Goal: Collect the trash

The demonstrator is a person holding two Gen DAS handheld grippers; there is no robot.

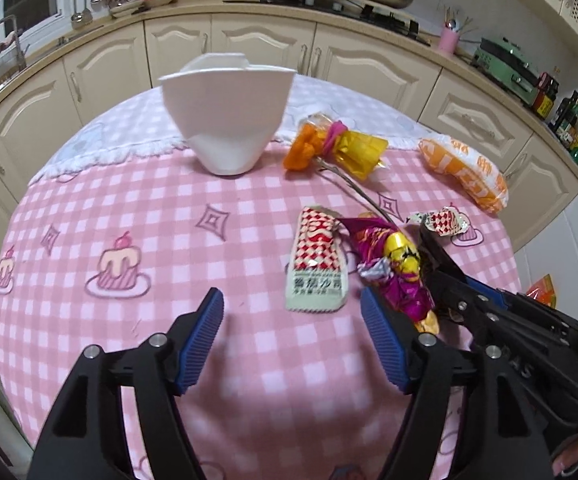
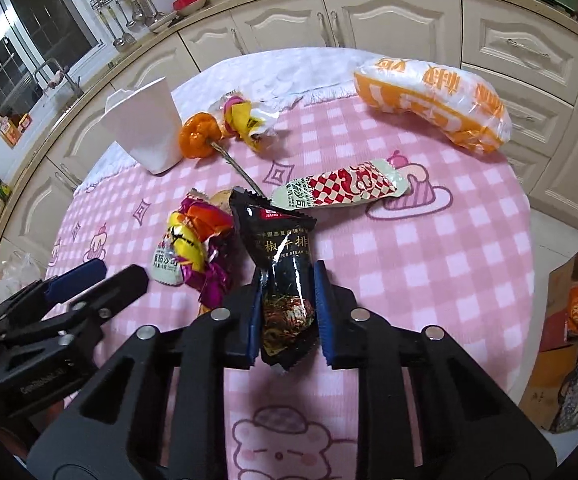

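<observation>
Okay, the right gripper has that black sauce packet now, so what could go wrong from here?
1. The right gripper pinches the black packet near its lower end, so the slick foil may slip out.
2. The open left gripper sits close beside the right one; they might bump.
3. The white cup stands beyond the wrappers and looks light; a careless drop could tip it.

"JIANG" and "STEAK" on the black sachet (image 2: 285, 280); orange characters on the white bag (image 2: 433, 104).
</observation>
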